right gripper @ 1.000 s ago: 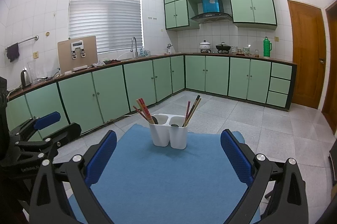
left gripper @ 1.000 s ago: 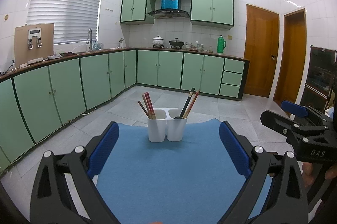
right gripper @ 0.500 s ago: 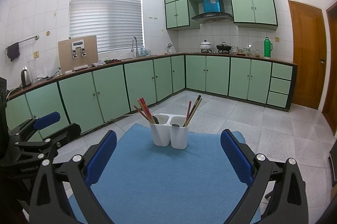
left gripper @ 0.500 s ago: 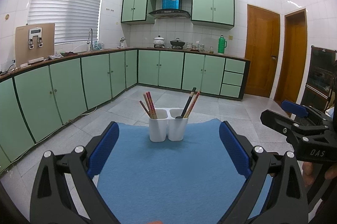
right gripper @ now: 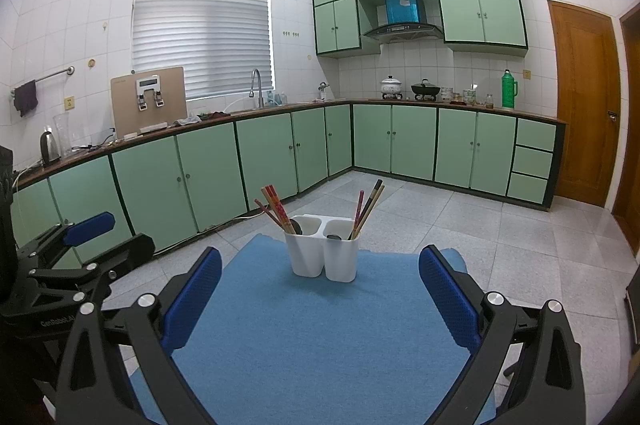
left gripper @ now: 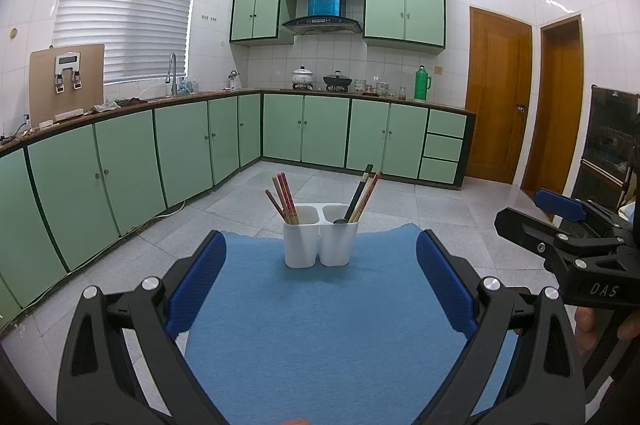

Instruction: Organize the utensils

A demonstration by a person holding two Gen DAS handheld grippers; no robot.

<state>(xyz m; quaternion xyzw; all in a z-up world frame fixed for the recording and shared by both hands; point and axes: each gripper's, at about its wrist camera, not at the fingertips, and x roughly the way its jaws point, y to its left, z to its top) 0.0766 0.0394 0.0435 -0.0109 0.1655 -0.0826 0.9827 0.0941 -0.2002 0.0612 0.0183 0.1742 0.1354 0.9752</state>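
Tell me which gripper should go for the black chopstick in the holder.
Probably right: open, facing the holder, and the black chopstick leans to that side. Left is open too, about as near.

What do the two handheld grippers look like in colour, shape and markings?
Both are black angular frames with silver bolts and textured blue pads lining the jaws. The left gripper bears white lettering starting "GenRobot" on its side, seen from the right wrist view. The right gripper carries white "DAS" lettering, seen from the left wrist view.

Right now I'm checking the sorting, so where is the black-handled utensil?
In both wrist views the black-handled utensil leans in the right compartment of the white holder, beside reddish chopsticks, at the blue mat's far edge.
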